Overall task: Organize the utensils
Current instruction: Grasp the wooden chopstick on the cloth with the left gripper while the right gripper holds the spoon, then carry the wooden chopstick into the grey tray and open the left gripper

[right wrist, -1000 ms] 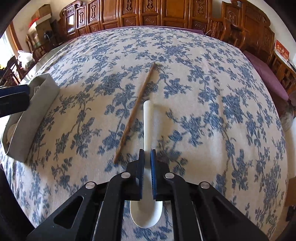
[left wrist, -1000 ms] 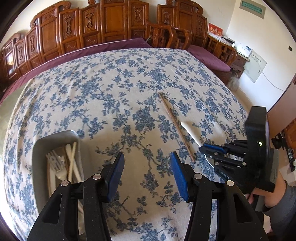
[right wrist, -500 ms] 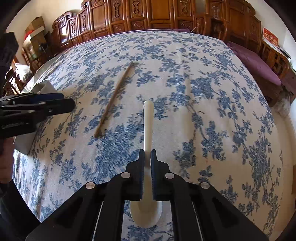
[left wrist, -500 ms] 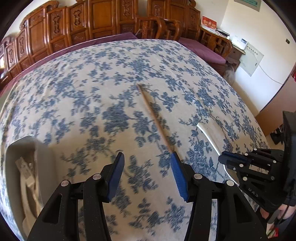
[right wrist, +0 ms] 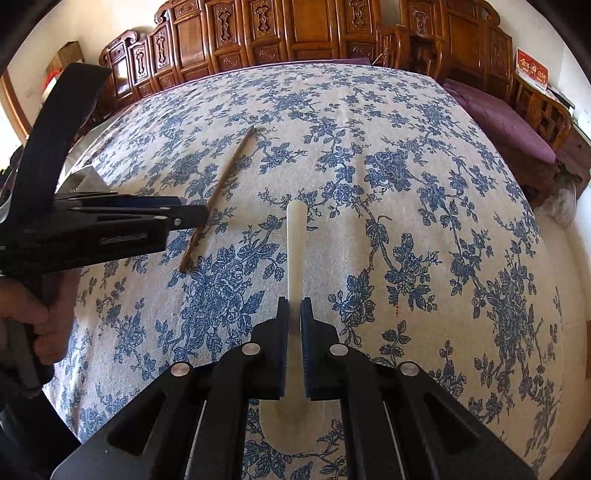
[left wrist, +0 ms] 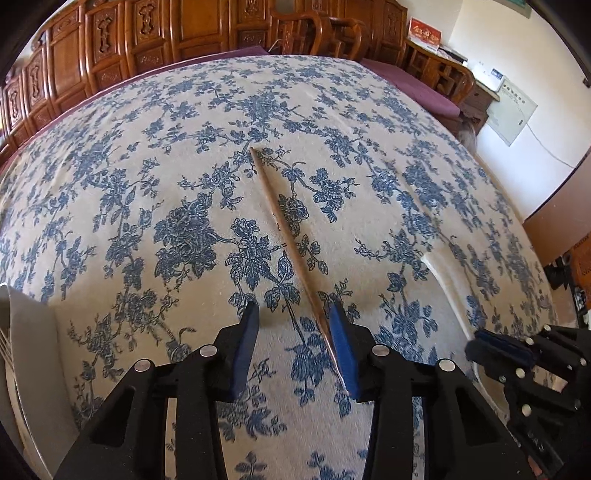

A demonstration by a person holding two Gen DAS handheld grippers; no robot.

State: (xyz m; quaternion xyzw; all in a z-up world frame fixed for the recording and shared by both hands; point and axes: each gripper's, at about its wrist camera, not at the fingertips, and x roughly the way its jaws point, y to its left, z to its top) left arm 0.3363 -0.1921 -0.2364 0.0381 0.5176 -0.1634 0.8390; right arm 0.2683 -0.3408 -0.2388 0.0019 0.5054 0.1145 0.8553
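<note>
Floral tablecloth (left wrist: pixel 184 229): left gripper (left wrist: pixel 293 345) jaws, closing, now straddle chopstick (left wrist: pixel 284 236); right gripper (right wrist: pixel 294 350) grips spoon (right wrist: pixel 295 236).

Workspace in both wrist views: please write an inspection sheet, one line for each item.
Surface: blue flowered cloth covers the table.
Job's things: brown chopstick lies on the cloth; white spoon; grey tray at the left edge.
Clutter: nothing seen.
Grippers: left gripper has been closing around the chopstick's near end, not yet clamped; right gripper shut on the spoon.
Cables: one wire on the wall.
Surroundings: carved wooden chairs.
</note>
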